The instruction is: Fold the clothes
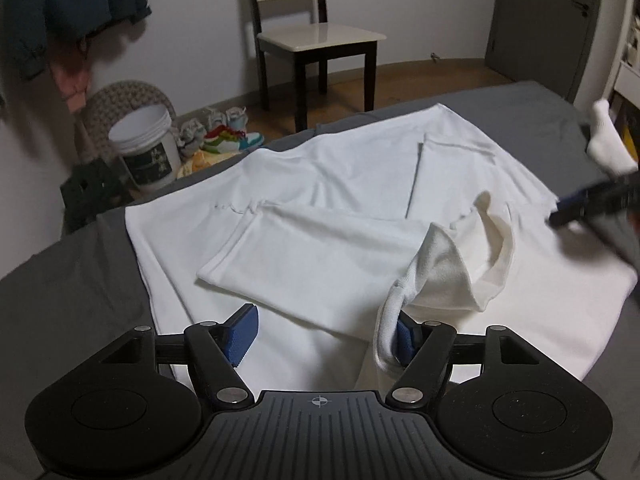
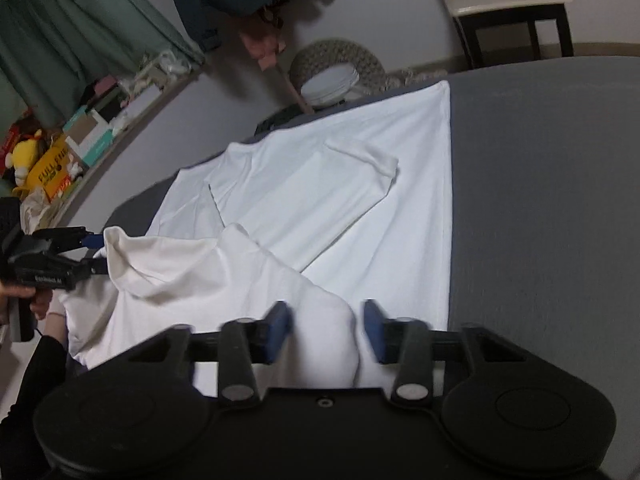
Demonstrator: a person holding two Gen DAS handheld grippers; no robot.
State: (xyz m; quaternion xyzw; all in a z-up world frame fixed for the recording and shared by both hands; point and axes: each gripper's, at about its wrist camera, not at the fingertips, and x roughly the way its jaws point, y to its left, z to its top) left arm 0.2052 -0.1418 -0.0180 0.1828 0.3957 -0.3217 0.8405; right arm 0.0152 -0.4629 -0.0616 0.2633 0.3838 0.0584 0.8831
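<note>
white t-shirt point(image 1: 320, 248) lies spread on the grey bed point(image 1: 72, 280), mid-frame, one sleeve already folded inward. my left tongs point(image 1: 324, 338) stand wide, a bit of collar hem draped over the right-hand pad only, so i judge nothing is pinched. my right tongs point(image 2: 326, 330) also gape, a raised fold of cloth between the pads, untouched as far as blur allows. both sit at the near edge, likely to lift it over. only the right view shows the cluttered shelf point(image 2: 80, 140); only the left shows the sneakers point(image 1: 224, 132) and the whole chair point(image 1: 316, 40).
</note>
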